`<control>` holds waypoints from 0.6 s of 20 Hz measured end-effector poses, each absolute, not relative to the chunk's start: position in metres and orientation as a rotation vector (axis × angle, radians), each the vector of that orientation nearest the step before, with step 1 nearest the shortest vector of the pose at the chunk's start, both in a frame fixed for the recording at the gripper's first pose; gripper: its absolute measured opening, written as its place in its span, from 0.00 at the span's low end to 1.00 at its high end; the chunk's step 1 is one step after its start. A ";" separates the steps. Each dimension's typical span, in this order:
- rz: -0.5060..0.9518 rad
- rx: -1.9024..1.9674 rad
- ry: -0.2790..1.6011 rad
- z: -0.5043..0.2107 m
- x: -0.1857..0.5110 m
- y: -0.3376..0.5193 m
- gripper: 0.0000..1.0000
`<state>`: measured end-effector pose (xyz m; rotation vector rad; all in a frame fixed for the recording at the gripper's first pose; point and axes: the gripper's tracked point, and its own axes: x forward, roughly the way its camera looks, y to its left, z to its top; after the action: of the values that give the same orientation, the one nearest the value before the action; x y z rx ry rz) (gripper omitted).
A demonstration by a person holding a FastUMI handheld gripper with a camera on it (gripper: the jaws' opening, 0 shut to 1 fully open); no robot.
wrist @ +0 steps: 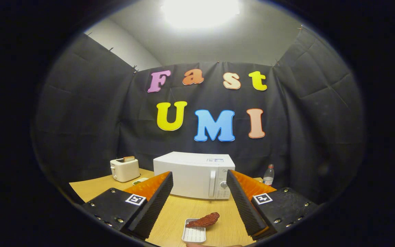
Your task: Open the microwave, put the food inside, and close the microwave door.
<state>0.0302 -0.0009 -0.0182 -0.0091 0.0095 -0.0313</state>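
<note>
Wooden surface (91,190) carries a closed white microwave (194,175) beyond the wide-open, empty gripper (199,202), flanked by white toaster (124,169) and clear plastic bottle (268,175), reddish-brown food (204,220) on small white tray (193,235) between the fingers.

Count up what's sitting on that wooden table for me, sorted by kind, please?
Kitchen appliances: 2, the microwave with its door closed and the toaster.
Dishes: 2, the white tray with food between the open claw fingers, and a plate by the toaster.
Bottles: 1.
Total: 5.

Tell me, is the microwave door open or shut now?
Shut. The microwave door lies flush with its front, handle flat. The hand-held gripper is open, holding nothing.
</note>
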 end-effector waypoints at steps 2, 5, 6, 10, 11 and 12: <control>-0.042 -0.015 0.024 -0.025 0.039 -0.005 0.98; -0.060 -0.023 0.034 -0.034 0.058 -0.011 0.98; -0.060 -0.014 0.039 -0.039 0.066 -0.012 0.98; -0.037 0.019 0.085 -0.066 0.103 -0.016 0.98; -0.035 0.033 0.100 -0.073 0.113 -0.019 0.98; -0.034 0.054 0.113 -0.078 0.123 -0.020 0.98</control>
<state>0.1227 -0.0204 -0.0785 0.0536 0.1132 -0.0344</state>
